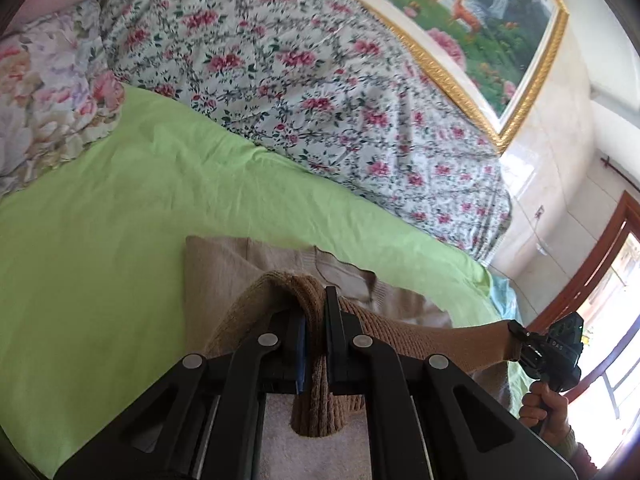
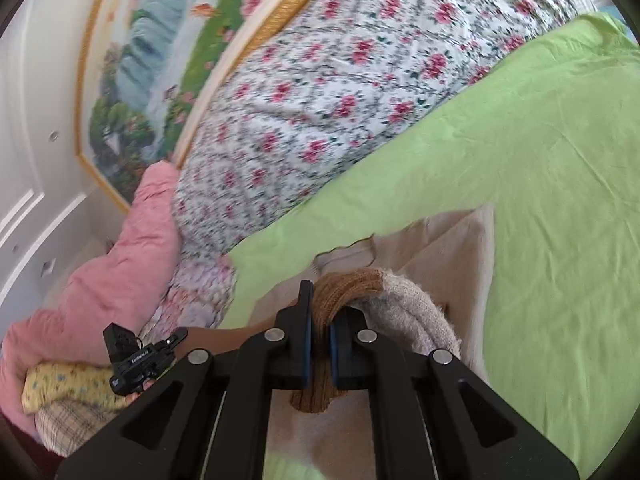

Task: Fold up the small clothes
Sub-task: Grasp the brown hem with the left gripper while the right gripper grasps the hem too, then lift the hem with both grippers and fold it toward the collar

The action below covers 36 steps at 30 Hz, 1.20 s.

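Observation:
A small beige knit sweater (image 1: 224, 268) lies on the green sheet (image 1: 120, 220), its brown ribbed hem lifted off the bed. My left gripper (image 1: 316, 300) is shut on one bunch of the brown hem (image 1: 308, 292). The hem stretches taut to the right, where my right gripper (image 1: 516, 344) pinches its other end. In the right wrist view my right gripper (image 2: 320, 308) is shut on the brown hem (image 2: 344, 284), with the beige sweater body (image 2: 440, 248) spread beyond it on the green sheet (image 2: 540, 160). My left gripper (image 2: 176, 338) shows at lower left.
A flowered quilt (image 1: 300, 72) is heaped along the far side of the bed under a framed picture (image 1: 480, 20). Flowered pillows (image 1: 44, 92) sit at the left. A pink quilt (image 2: 132, 260) and folded yellow and plaid clothes (image 2: 64, 396) lie beside them. A window (image 1: 608, 292) is at right.

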Each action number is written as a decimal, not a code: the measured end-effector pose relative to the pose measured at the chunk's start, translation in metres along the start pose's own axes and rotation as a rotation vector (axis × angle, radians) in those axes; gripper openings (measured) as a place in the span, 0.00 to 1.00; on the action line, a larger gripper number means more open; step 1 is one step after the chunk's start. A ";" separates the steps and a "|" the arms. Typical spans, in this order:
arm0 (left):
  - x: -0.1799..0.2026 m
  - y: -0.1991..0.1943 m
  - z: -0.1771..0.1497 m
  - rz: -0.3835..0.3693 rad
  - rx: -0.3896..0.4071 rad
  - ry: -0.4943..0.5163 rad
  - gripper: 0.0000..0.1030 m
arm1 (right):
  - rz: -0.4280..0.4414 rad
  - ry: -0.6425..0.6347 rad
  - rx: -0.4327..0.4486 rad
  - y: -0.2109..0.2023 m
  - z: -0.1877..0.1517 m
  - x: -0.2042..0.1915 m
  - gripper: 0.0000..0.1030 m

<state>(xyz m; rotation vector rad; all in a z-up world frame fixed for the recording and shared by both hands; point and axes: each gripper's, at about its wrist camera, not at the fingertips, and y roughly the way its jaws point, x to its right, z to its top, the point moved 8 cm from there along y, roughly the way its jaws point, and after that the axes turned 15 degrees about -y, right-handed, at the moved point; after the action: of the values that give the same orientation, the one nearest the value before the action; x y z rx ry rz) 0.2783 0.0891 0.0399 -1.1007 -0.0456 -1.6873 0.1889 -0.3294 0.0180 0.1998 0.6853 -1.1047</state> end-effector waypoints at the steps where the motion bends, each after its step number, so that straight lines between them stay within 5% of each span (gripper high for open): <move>1: -0.002 0.010 0.004 0.008 -0.004 -0.001 0.05 | -0.009 0.012 -0.002 0.009 0.005 0.008 0.07; 14: -0.052 0.117 0.021 0.132 -0.070 -0.066 0.05 | -0.175 0.028 -0.161 0.096 -0.003 0.076 0.07; 22: -0.069 0.137 0.006 0.186 -0.113 -0.058 0.08 | -0.259 0.024 -0.245 0.113 -0.018 0.095 0.09; 25: -0.065 0.123 0.001 0.175 -0.127 -0.061 0.10 | -0.280 0.020 -0.254 0.107 -0.015 0.091 0.15; 29: -0.044 0.092 -0.023 0.130 -0.163 -0.022 0.10 | -0.292 -0.016 -0.179 0.075 -0.005 0.072 0.49; 33: 0.006 0.077 -0.075 0.004 -0.291 0.077 0.14 | -0.227 -0.124 -0.169 0.058 -0.011 0.029 0.49; 36: 0.044 0.092 -0.109 -0.018 -0.375 0.209 0.14 | -0.103 -0.250 -0.327 0.084 -0.040 -0.016 0.49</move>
<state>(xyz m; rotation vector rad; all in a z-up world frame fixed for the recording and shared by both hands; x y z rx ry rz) 0.2801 -0.0400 -0.0355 -1.1891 0.4093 -1.8644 0.2413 -0.2600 -0.0189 -0.2518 0.6450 -1.0762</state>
